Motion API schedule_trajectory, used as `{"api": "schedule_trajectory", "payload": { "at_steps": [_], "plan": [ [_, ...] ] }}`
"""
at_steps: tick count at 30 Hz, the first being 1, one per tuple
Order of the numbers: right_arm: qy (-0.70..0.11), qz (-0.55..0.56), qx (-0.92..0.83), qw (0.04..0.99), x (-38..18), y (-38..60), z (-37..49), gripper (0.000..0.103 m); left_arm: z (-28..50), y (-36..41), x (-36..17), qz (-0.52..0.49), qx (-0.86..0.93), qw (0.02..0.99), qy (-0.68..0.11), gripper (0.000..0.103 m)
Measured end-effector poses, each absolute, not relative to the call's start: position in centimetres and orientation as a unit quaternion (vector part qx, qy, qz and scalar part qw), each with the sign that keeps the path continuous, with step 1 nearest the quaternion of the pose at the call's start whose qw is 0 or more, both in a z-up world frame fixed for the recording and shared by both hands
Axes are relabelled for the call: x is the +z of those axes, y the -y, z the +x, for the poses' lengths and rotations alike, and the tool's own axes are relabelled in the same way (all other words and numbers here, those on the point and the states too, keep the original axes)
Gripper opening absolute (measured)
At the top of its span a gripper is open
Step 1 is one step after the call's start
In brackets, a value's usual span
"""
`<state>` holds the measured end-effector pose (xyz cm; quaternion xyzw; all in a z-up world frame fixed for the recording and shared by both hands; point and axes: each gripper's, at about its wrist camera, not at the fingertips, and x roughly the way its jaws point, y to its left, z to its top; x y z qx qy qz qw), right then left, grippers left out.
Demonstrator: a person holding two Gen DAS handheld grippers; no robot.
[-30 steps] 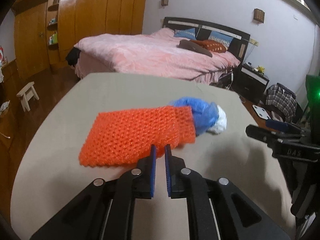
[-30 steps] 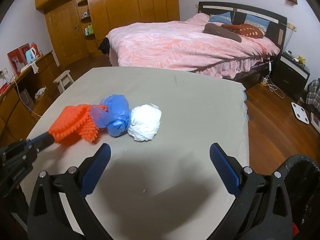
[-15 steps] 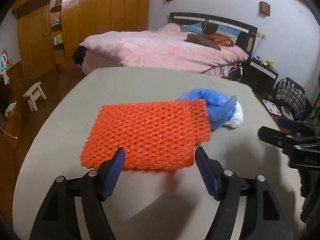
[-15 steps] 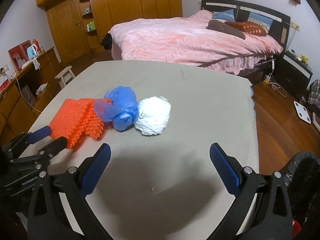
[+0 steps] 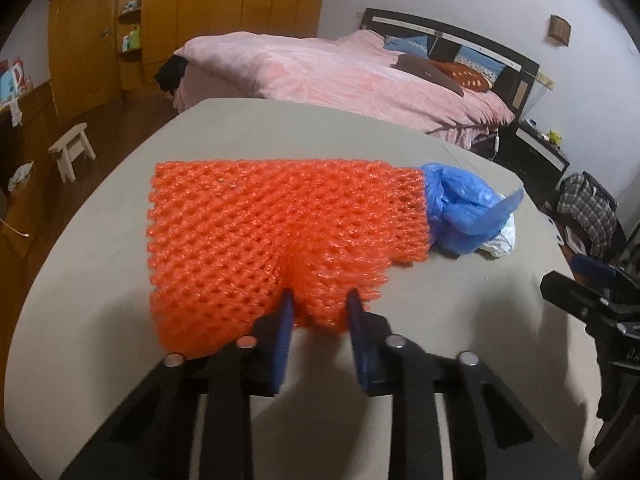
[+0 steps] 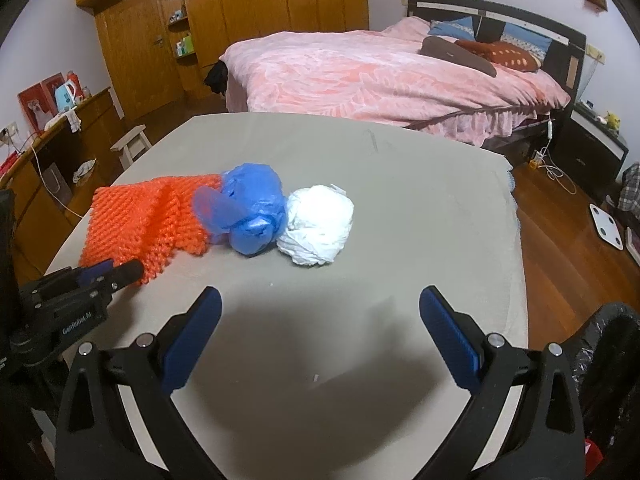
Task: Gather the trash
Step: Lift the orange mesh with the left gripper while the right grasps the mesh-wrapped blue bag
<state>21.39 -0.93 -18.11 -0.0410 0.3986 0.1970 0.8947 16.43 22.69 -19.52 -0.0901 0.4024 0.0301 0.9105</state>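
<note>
An orange foam net [image 5: 260, 236] lies on the grey table [image 5: 120, 200]; it also shows in the right wrist view [image 6: 140, 216]. My left gripper [image 5: 320, 304] is closed on the net's near edge, which bunches between the jaws; it shows at the left of the right wrist view [image 6: 116, 270]. A crumpled blue plastic bag [image 6: 250, 210] touches the net's right end, and a white paper wad [image 6: 318, 224] sits against the bag. My right gripper [image 6: 320, 308] is wide open and empty, above the table in front of the wad.
A black-lined trash bin [image 6: 608, 380] stands at the table's right front corner. A pink bed [image 6: 380, 68] lies beyond the table. A small stool [image 6: 132, 142] and a wooden wardrobe [image 6: 240, 20] are at the left. A scale [image 6: 608, 226] lies on the floor.
My left gripper opened wide, moved forward onto the net's near edge and closed on it, bunching it. My right gripper stayed open and drifted slightly closer to the trash.
</note>
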Motion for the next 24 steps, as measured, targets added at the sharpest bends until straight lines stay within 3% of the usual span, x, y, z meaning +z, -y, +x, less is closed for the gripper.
{"api": "schedule_trajectory", "payload": {
  "at_steps": [15, 24],
  "plan": [
    [-0.361, -0.037, 0.234, 0.902, -16.3, -2.7, 21.7, 0.096, 13.2, -25.4, -14.9, -0.083, 0.067, 0.937, -0.334, 0.020],
    [-0.348, -0.030, 0.287, 0.892, -16.1, -9.2, 23.4, 0.096, 13.0, -29.7, -15.4, -0.085, 0.116, 0.933, -0.330, 0.020]
  ]
}}
